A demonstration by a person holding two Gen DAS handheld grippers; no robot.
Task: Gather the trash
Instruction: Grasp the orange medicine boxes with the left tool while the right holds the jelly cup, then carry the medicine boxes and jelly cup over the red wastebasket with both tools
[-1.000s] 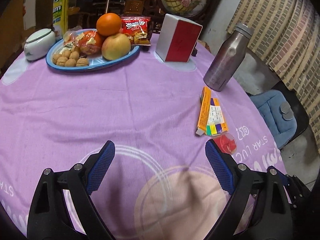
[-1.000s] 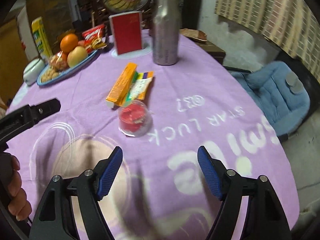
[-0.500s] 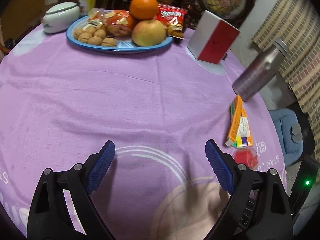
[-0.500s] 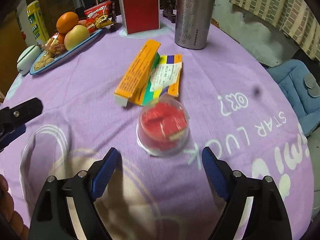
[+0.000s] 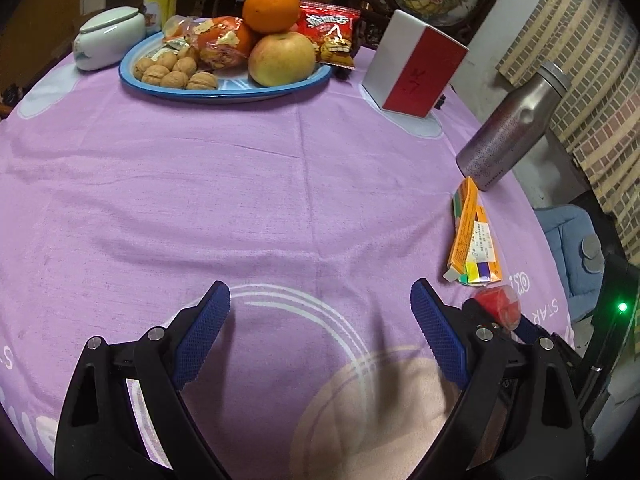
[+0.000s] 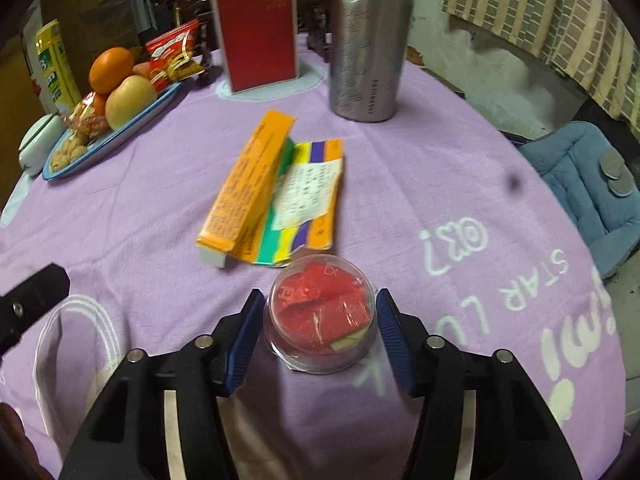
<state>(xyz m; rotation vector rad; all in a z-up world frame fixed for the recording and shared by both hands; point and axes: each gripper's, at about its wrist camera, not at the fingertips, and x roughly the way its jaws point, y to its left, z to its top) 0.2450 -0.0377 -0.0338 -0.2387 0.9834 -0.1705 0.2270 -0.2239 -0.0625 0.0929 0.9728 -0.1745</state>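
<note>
Jaws closing around clear cup (image 6: 320, 320), red wrappers inside.

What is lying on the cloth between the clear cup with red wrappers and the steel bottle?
In the right wrist view, an orange carton and a flattened striped wrapper lie between the clear cup and the steel bottle.

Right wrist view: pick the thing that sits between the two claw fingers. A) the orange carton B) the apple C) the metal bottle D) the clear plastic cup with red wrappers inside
D: the clear plastic cup with red wrappers inside sits between the blue pads of the right claw, whose jaws are closing on it, while the metal bottle, orange carton and apple lie farther back on the purple tablecloth.
</note>
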